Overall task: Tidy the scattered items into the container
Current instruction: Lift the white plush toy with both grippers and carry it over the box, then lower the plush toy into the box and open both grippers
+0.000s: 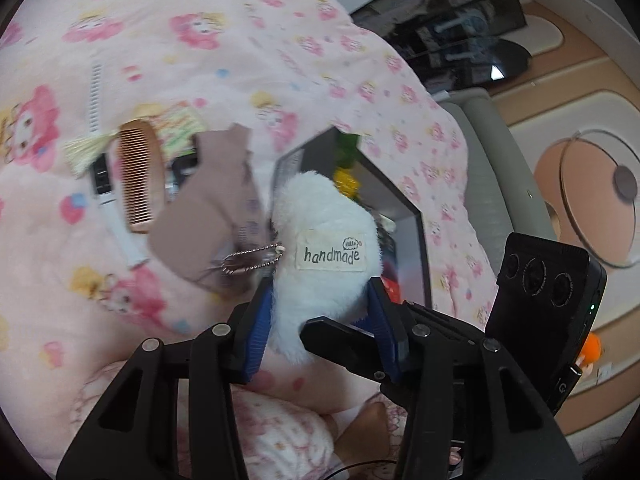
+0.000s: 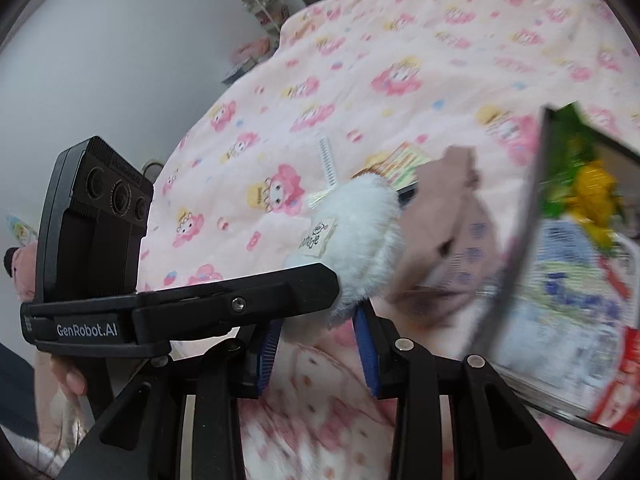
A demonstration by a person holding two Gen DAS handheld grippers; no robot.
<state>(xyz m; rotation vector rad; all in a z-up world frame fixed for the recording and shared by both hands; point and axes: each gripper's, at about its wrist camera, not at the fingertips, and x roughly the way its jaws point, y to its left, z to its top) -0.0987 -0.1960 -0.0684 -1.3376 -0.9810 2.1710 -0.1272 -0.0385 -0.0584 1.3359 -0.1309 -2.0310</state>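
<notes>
The white plush toy point(image 1: 324, 240), fluffy with a "handmade" label and a bead chain point(image 1: 252, 262), hangs above the bed, pinched between the blue pads of the left hand-held gripper point(image 1: 320, 312). Just behind it the dark container point(image 1: 420, 240) holds green and yellow packets and a red-printed pack. A mauve cloth pouch point(image 1: 208, 216) hangs beside the toy; what holds it is unclear. The right hand-held gripper point(image 2: 318, 344) looks closed, its grip unclear. A comb point(image 1: 138, 176) lies on the pink quilt point(image 1: 240, 40), which has open room beyond.
</notes>
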